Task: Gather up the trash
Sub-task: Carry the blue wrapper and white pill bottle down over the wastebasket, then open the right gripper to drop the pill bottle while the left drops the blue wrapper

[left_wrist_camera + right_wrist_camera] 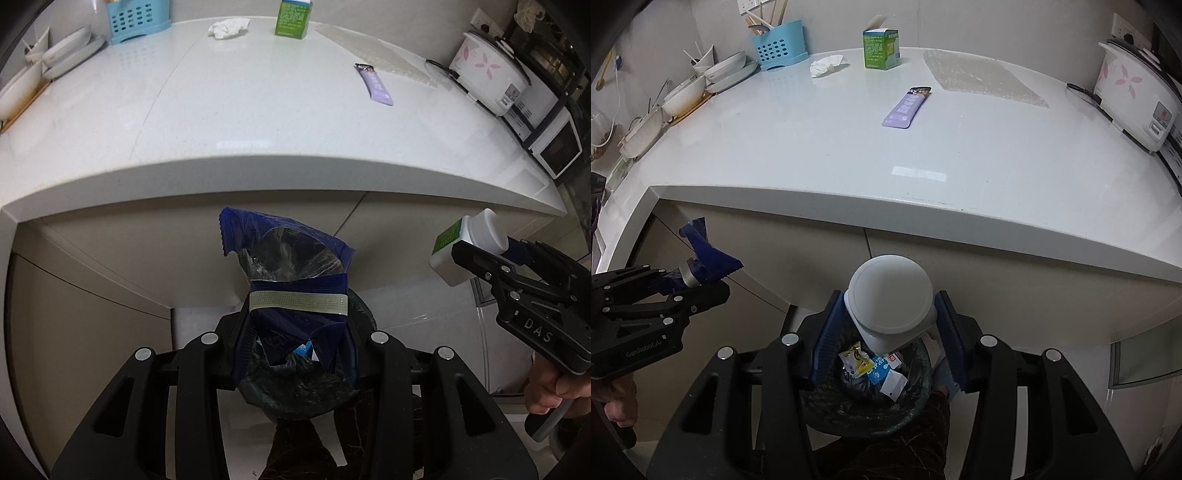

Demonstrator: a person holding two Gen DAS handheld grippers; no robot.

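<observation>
Right gripper (888,334) has its jaws pinching a white bottle (890,302) with a green label, held over the bin (868,406) full of wrappers. Left gripper (297,350) is clamped on a torn blue foil bag (291,258). Housings read "DAS" and "GenRobot.AI". Up on the white desk (849,155): purple wrapper (907,107), crumpled tissue (827,64), green carton (881,50), its print too small to read, I think.

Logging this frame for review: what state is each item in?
Left gripper: shut on blue wrapper, opened, above the bin.
Right gripper: shut on white bottle, capped.
Bin: lined, holds packets.
Green carton: upright, top flap open.
Tissue: crumpled.
Purple wrapper: lying flat.
</observation>
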